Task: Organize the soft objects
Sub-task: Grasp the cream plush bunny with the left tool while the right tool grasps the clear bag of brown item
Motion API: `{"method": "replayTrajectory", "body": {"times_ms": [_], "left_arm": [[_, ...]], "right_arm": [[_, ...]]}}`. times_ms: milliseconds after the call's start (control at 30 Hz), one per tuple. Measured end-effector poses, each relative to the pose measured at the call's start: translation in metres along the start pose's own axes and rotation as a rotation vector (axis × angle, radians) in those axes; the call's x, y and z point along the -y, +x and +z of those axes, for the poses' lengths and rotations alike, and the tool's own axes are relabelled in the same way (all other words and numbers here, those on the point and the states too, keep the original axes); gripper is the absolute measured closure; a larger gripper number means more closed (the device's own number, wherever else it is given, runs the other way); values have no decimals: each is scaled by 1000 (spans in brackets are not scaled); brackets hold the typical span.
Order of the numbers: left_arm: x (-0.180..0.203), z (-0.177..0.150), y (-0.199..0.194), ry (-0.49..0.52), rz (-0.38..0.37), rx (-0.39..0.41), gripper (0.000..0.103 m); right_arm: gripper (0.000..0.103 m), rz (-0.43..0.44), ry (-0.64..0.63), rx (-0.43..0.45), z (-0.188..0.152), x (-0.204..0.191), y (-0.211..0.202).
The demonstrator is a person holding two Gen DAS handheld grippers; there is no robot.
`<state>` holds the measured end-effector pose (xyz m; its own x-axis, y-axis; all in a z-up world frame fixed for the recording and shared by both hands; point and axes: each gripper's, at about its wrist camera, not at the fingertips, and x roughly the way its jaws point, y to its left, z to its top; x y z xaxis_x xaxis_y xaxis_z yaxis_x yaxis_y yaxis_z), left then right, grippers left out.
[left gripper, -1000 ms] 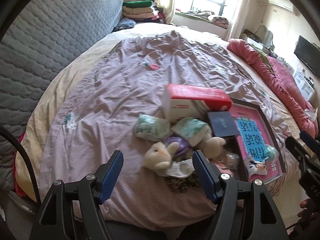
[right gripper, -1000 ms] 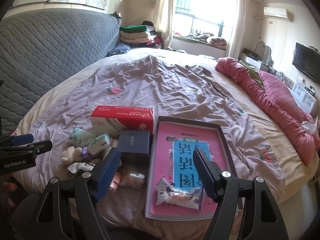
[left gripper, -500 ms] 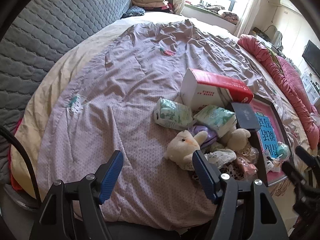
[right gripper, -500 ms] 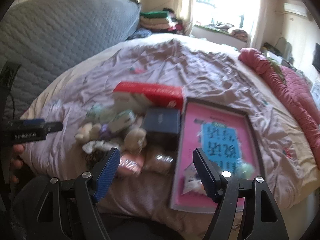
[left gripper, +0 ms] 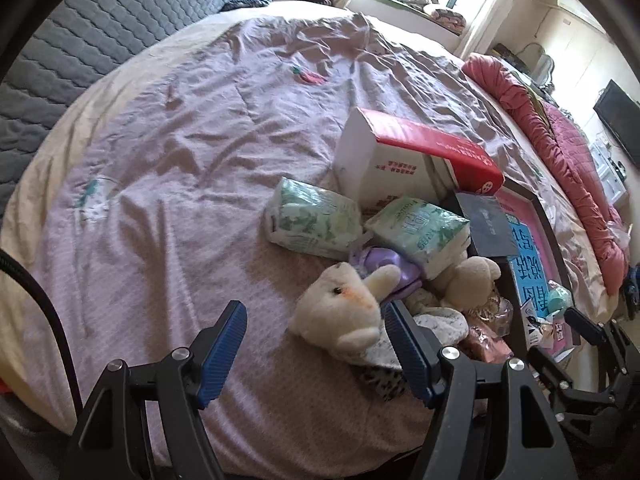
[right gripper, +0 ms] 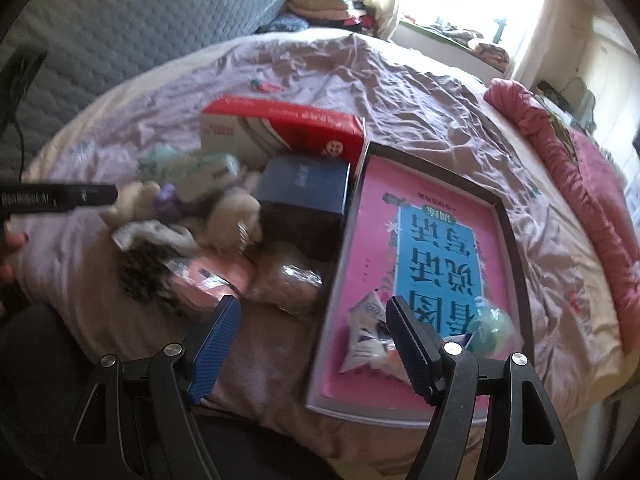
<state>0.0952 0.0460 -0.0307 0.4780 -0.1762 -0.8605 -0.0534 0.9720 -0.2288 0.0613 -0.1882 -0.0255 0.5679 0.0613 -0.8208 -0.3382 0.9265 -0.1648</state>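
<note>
- Looking down over the bed [left gripper: 168, 152], we see a pile of soft things near its lower edge, on the wrinkled lilac cover.
- Our left claw [left gripper: 312, 344] stands spread with nothing between its blue pads; the cream plush rabbit [left gripper: 344, 312] lies just beyond it, close against the right-hand pad.
- Behind the rabbit lie two green tissue packs [left gripper: 316, 216], side by side and touching, with a purple soft thing [left gripper: 384, 264] tucked under the right-hand one.
- A second cream plush toy [left gripper: 468, 276] sits to the right of the rabbit, and a pale spotted cloth [left gripper: 440, 320] lies in front of it.
- A red and white box [right gripper: 280, 128] lies behind the pile; a dark blue box [right gripper: 304, 188] sits just in front of it.
- Our right claw [right gripper: 312, 340] is also spread and empty, above the bed's edge between the pile and the pink tray [right gripper: 400, 216].
- In the tray's near end lie a small snack packet [right gripper: 368, 340] and a mint-green ball [right gripper: 488, 328].
- This view is blurred, so the wrapped pink items [right gripper: 212, 280] near the left pad stay unclear.
</note>
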Motion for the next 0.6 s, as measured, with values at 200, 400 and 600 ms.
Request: {"method": "replayTrajectory", "body": {"times_ms": [200,400,600], "left_arm": [[-1,8,18,-5,-23,-26,32],[-6,10,32,-12,-67,-61,32],[-10,12,41,-9,-98,-77,32]], "right_arm": [[27,-55,-227,-22,2,-25,24],[27,-100,-400,-43,4,-38,51],[42,-49,-464,-34,6,-44,71]]}}
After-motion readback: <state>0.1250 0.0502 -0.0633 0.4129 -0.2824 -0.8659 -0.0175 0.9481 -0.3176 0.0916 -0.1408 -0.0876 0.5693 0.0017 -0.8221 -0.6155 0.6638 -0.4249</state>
